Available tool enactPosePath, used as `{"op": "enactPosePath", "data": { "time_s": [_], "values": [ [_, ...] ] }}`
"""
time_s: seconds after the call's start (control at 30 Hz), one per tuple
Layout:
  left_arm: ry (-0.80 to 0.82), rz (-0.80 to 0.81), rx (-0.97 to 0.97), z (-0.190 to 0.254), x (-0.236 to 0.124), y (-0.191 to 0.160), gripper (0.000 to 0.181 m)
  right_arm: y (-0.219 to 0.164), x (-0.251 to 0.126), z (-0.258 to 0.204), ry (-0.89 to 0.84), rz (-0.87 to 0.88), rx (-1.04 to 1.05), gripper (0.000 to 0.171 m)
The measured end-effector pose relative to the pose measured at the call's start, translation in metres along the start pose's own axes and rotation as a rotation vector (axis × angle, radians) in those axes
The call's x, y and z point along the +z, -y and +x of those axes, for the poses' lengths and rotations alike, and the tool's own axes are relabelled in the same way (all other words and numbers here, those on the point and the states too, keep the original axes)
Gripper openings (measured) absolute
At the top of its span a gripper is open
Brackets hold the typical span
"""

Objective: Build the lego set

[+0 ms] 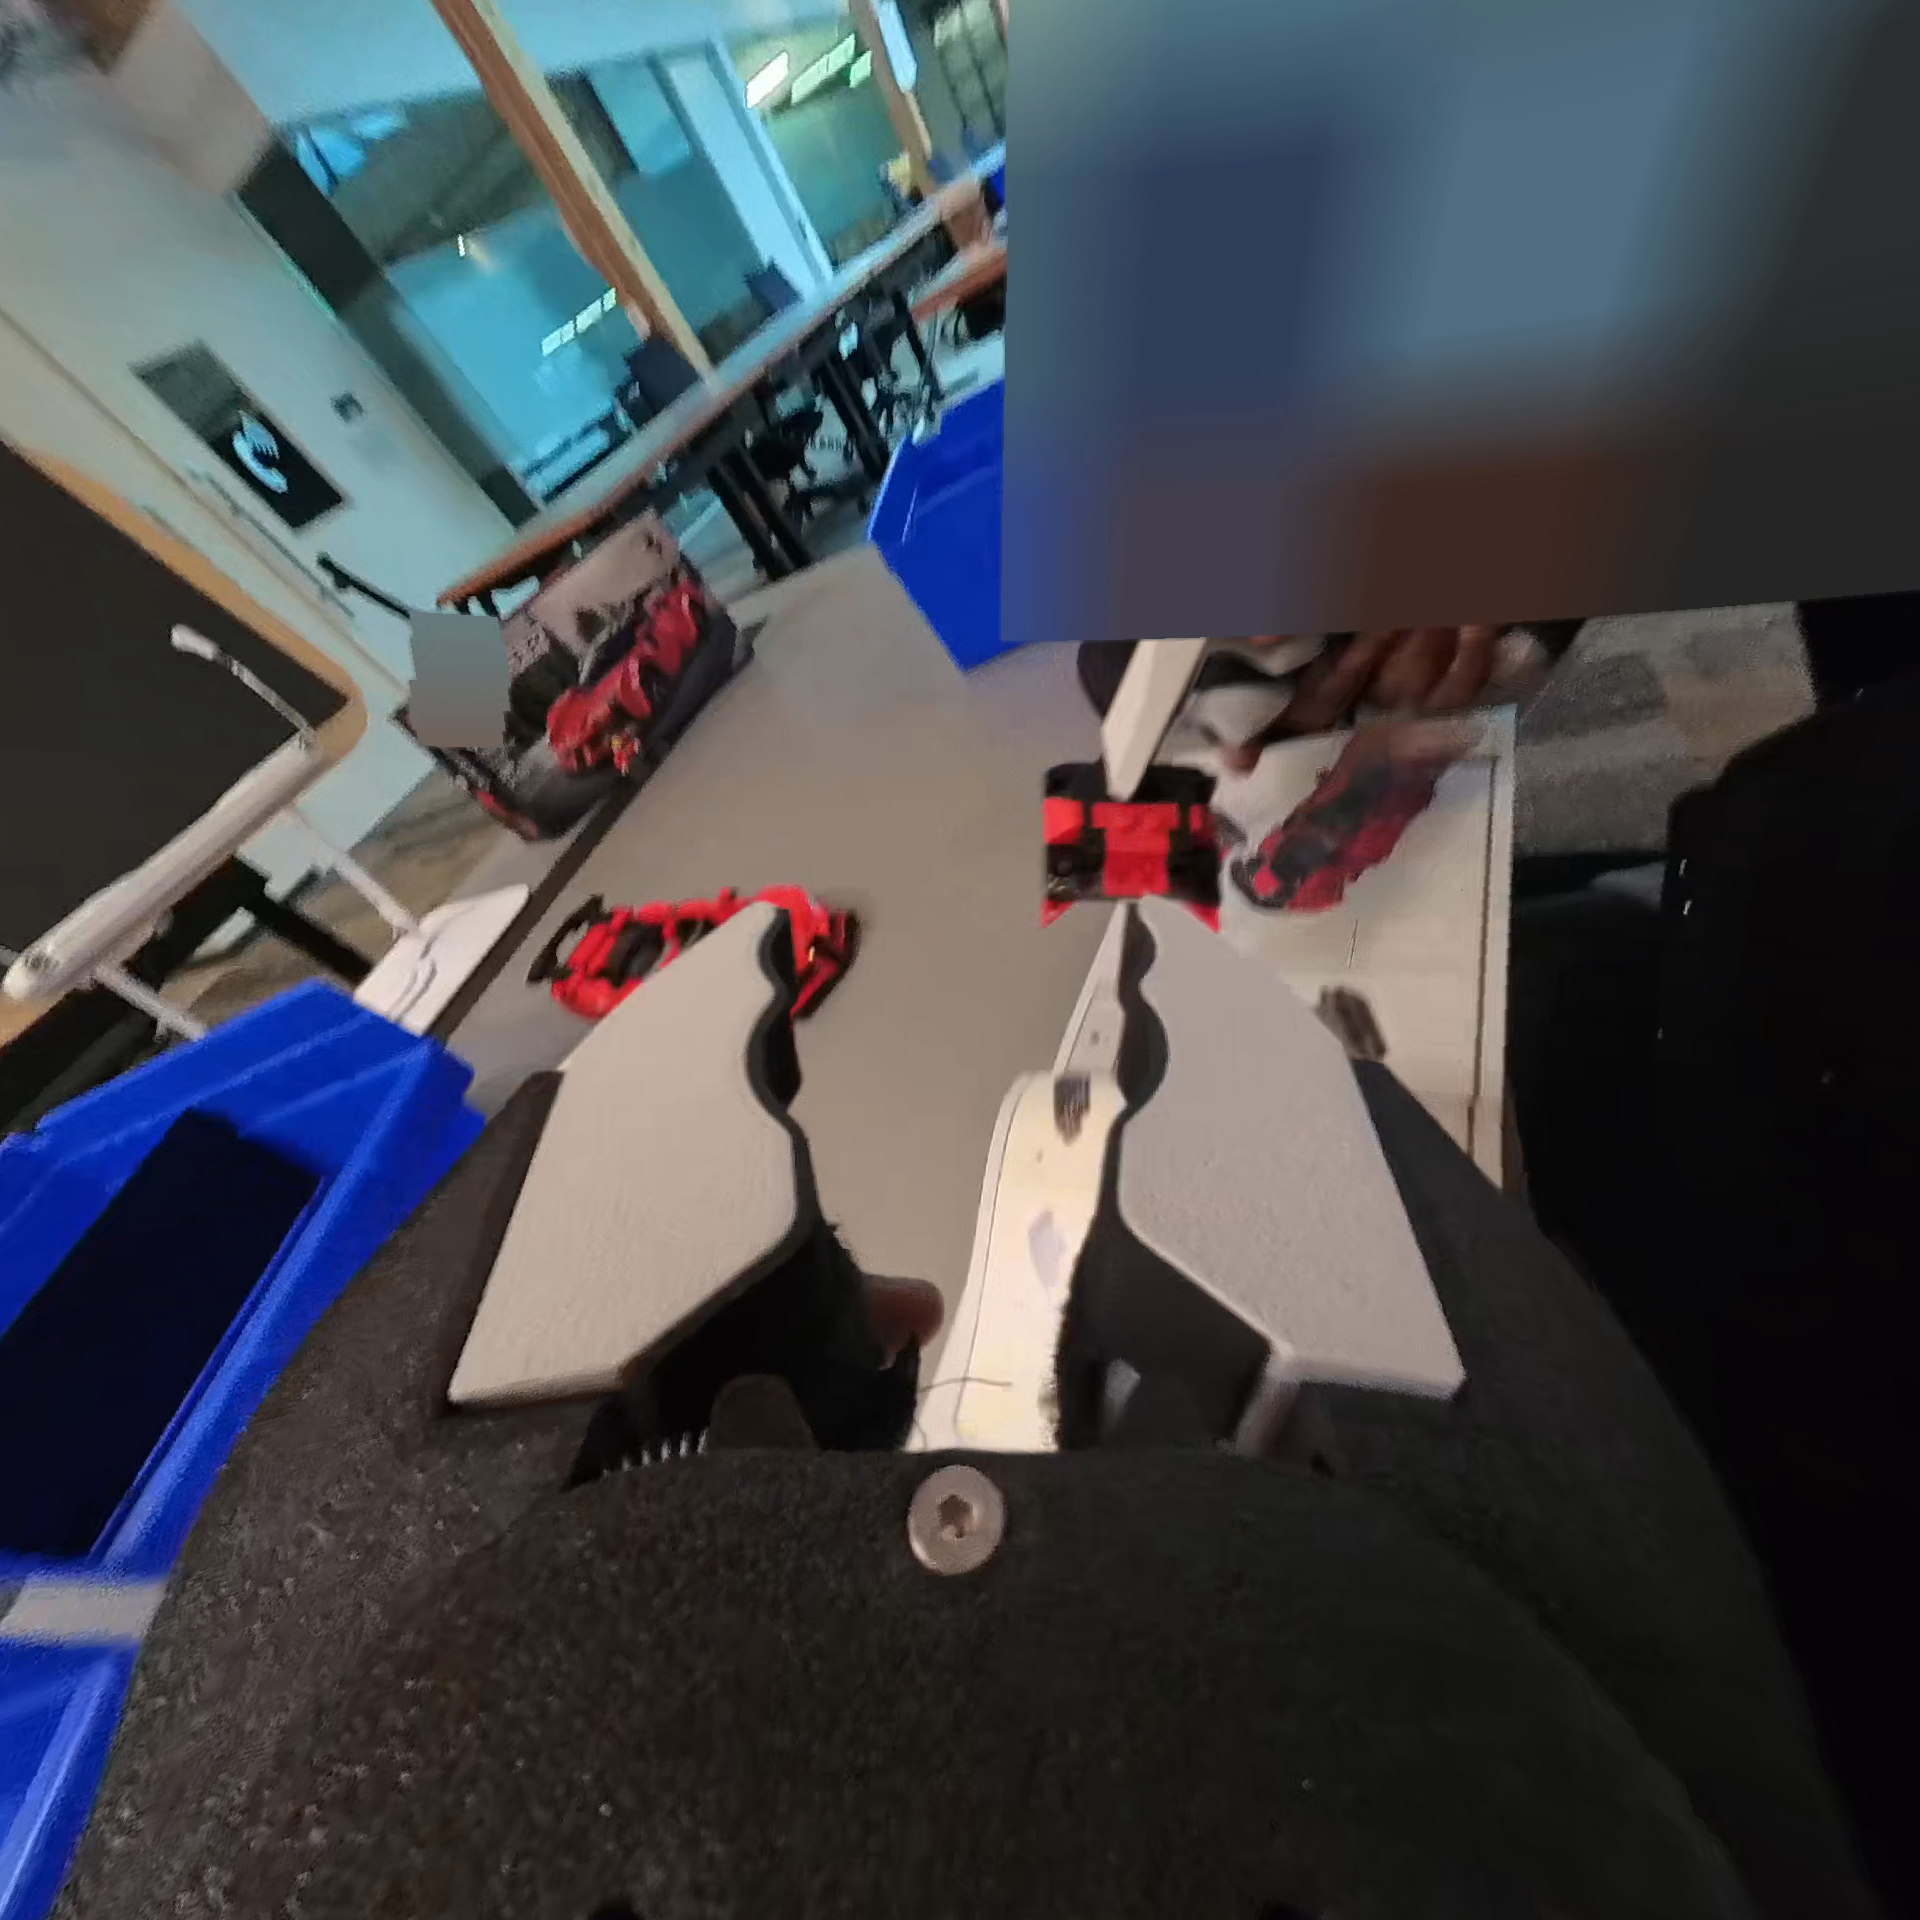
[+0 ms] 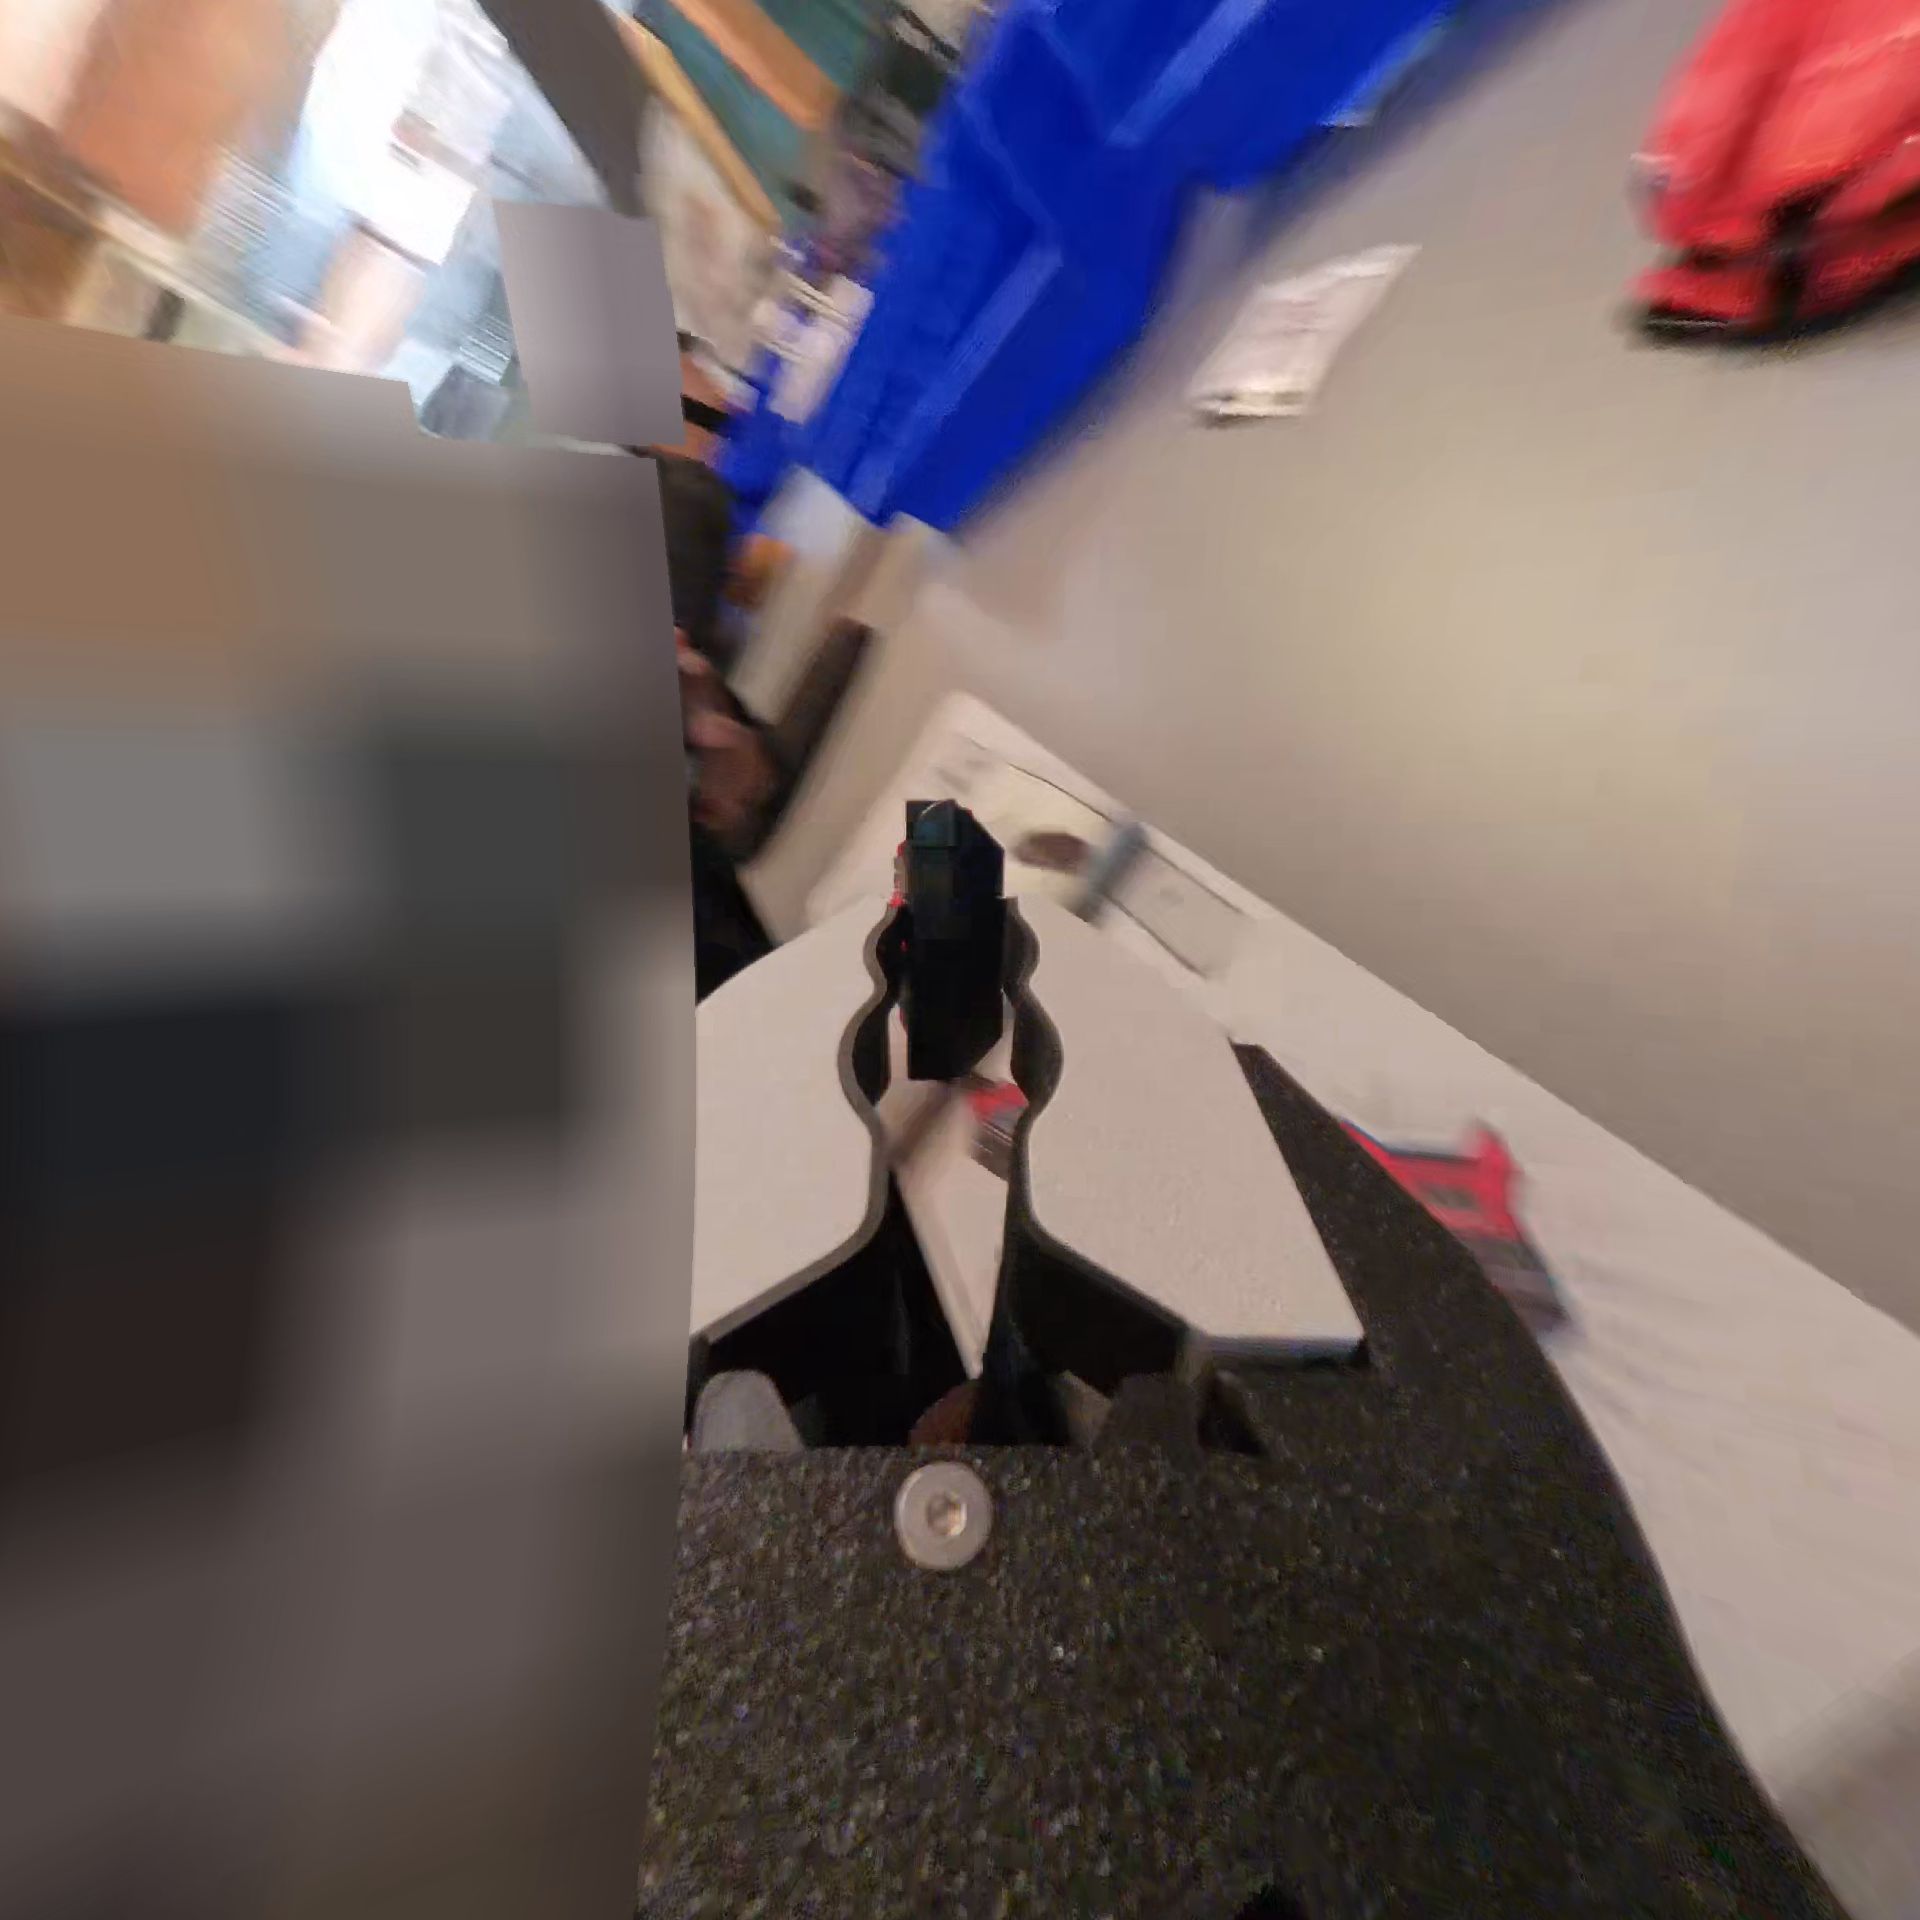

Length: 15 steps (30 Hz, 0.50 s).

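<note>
Right gripper pinching a small lego sub-assembly; left gripper spread and empty.

The right gripper (image 2: 951, 971) has its jaws nearly closed on a black lego piece (image 2: 951, 935) that stands out past its tips; in the left wrist view the same part shows red and black (image 1: 1130, 844), just ahead of the left gripper (image 1: 951, 940), whose jaws are wide apart with nothing between them. The red lego car body (image 1: 696, 951) lies on the tabletop (image 1: 914, 727) ahead-left. The pieces are likely light, stiff and slick, and may pop apart under pressure; grip flat opposite sides.
</note>
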<state>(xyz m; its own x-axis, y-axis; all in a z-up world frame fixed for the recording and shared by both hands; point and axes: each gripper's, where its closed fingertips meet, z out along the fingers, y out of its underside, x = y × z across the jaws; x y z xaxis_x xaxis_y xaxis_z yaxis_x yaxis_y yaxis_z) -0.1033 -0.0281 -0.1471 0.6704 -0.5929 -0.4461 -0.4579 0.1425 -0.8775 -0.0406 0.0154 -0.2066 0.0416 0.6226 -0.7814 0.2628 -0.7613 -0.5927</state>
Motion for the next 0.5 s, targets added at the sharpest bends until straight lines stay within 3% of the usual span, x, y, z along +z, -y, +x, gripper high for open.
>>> {"op": "enactPosePath", "data": {
  "time_s": [0.1, 0.4, 0.5],
  "values": [
    [0.034, -0.126, -0.019, -0.005, -0.013, -0.025, 0.052, -0.017, -0.011, 0.017, -0.147, -0.087, -0.068, 0.018],
    [-0.038, -0.218, -0.153, 0.018, -0.007, -0.049, 0.028, -0.028, -0.016, 0.035, -0.182, -0.042, 0.083, 0.018],
    [-0.151, -0.212, -0.201, 0.046, 0.010, -0.043, 0.022, -0.030, -0.018, 0.040, -0.201, -0.037, 0.104, 0.022]
  ]
}}
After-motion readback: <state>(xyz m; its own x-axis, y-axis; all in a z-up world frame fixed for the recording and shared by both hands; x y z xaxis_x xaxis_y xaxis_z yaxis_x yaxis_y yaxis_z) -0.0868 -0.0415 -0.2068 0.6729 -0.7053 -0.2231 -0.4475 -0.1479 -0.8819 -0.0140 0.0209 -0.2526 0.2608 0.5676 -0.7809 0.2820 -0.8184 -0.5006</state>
